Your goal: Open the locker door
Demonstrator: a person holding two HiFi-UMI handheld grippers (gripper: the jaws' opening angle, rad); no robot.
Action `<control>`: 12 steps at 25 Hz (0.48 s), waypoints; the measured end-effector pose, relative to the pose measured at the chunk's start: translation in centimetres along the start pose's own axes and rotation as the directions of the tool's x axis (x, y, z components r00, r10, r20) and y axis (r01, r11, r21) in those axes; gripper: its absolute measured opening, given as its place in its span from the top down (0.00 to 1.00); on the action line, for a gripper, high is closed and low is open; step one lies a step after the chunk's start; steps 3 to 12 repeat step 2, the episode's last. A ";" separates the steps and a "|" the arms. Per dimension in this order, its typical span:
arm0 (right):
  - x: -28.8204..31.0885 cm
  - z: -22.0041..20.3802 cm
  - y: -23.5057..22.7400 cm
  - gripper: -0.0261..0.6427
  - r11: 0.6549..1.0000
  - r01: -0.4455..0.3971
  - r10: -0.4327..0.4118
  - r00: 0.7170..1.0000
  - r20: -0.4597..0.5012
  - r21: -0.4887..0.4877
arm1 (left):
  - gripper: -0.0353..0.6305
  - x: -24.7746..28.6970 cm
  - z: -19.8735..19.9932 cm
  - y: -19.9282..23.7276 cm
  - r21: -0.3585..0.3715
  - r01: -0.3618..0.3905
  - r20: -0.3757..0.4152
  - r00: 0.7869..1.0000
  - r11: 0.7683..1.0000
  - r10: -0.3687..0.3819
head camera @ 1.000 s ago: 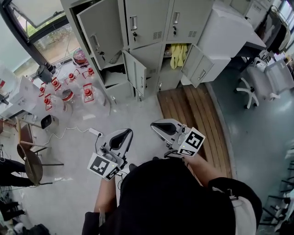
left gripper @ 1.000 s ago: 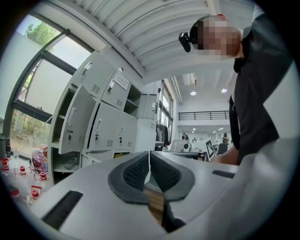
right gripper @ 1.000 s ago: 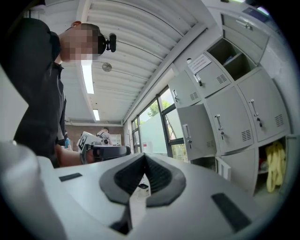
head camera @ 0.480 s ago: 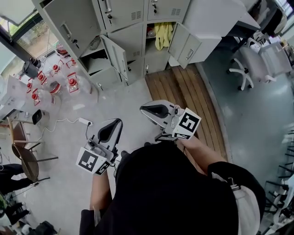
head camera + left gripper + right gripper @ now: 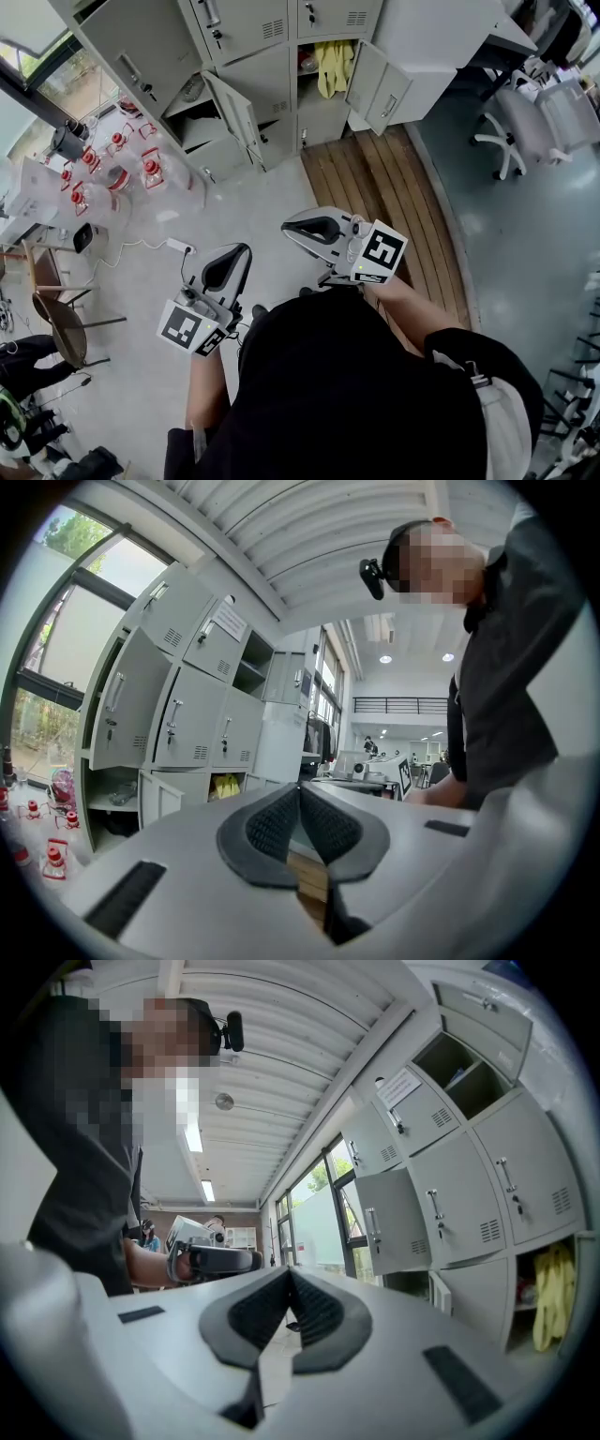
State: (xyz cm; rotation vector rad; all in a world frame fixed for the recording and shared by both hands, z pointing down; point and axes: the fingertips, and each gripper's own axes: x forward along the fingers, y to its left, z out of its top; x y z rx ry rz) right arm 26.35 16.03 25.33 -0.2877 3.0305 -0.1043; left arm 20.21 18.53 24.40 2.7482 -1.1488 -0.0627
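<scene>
Grey floor [image 5: 258, 211] bears lockers [image 5: 267, 80], a slatted wooden board [image 5: 380, 202], clear jugs [image 5: 150, 175].

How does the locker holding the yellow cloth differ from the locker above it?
The locker holding the yellow cloth is open, its door swung wide; the locker above it is closed. The lower one shows its contents; the upper one shows only a handle and vent slots. Both are grey.

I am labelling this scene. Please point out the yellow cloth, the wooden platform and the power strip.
yellow cloth [image 5: 330, 67]: head view, middle of the fabric.
wooden platform [image 5: 375, 192]: head view, bare planks.
power strip [image 5: 179, 247]: head view, white body.
</scene>
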 end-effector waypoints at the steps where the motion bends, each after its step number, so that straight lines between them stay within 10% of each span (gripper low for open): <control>1: -0.3 -0.1 -0.3 0.94 1.000 0.002 -0.002 1.000 0.000 0.006 | 0.92 0.4 -0.2 -0.1 -0.003 0.001 -0.003 1.000 1.000 -0.001; 12: -0.6 -0.3 -0.6 0.94 1.000 0.004 -0.004 1.000 0.000 0.013 | 0.92 0.7 -0.3 -0.2 -0.006 0.003 -0.006 1.000 1.000 -0.003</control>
